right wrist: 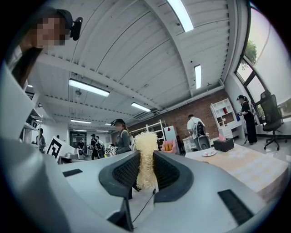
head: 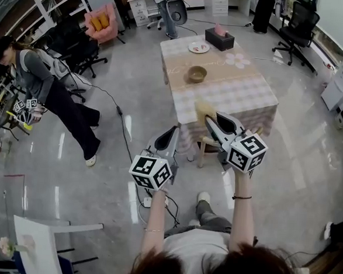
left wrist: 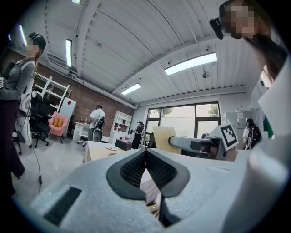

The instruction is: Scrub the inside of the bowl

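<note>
A brown bowl sits near the middle of a checked table, well ahead of both grippers. My right gripper is shut on a pale yellow loofah scrubber, held in the air above the table's near edge; in the right gripper view the fibrous scrubber stands pinched between the dark pads. My left gripper hangs to the left of it over the floor, shut with nothing in it; its pads meet in the left gripper view, where the scrubber shows to the right.
A white plate and a dark tissue box stand at the table's far end. A wooden stool is below the near edge. A person stands on the floor at the left, with cables nearby. Office chairs stand at the back.
</note>
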Demonstrator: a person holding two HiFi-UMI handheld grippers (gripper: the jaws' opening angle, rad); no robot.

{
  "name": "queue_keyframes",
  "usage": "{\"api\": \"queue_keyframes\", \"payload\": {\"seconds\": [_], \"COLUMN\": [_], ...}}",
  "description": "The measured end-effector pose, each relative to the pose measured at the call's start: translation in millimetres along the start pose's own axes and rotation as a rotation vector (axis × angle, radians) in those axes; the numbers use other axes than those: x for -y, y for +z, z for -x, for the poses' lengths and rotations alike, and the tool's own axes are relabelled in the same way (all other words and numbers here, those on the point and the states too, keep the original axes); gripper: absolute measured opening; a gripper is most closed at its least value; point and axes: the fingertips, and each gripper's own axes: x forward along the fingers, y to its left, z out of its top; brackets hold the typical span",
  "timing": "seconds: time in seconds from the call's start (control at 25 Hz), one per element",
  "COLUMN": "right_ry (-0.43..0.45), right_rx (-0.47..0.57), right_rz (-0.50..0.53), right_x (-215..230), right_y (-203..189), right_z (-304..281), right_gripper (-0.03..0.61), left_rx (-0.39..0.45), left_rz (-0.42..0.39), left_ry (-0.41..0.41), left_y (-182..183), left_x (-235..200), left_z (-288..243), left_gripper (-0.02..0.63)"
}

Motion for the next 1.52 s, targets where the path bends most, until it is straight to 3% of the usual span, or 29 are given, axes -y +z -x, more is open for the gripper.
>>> {"api": "queue_keyframes", "payload": {"seconds": [0.52,0.88,1.52], "right_ry": [0.078,0.104,0.081], "right_rx": [-0.037,-0.072,-0.096], "right_rz": [-0.034,-0.007,-0.081], "right_x": [45.6,81.6,123.9], "right_y": [-7.9,-7.1,-24.9], "right_z": [-71.6,-96.2,-124.5], "right_gripper": [0.079,0.078,0.078], "left_rx": [0.006,0.01,-0.042], "left_rz": [0.018,0.009,0.029], "left_ry": [0.094,0.088,0.072], "left_y": [9.5,16.7,7.6], "left_x": [-58.8,-70.5,-97.5], "left_z": [-47.1,-96.0,-142.7], "left_gripper": [0.011,0.011,0.011]}}
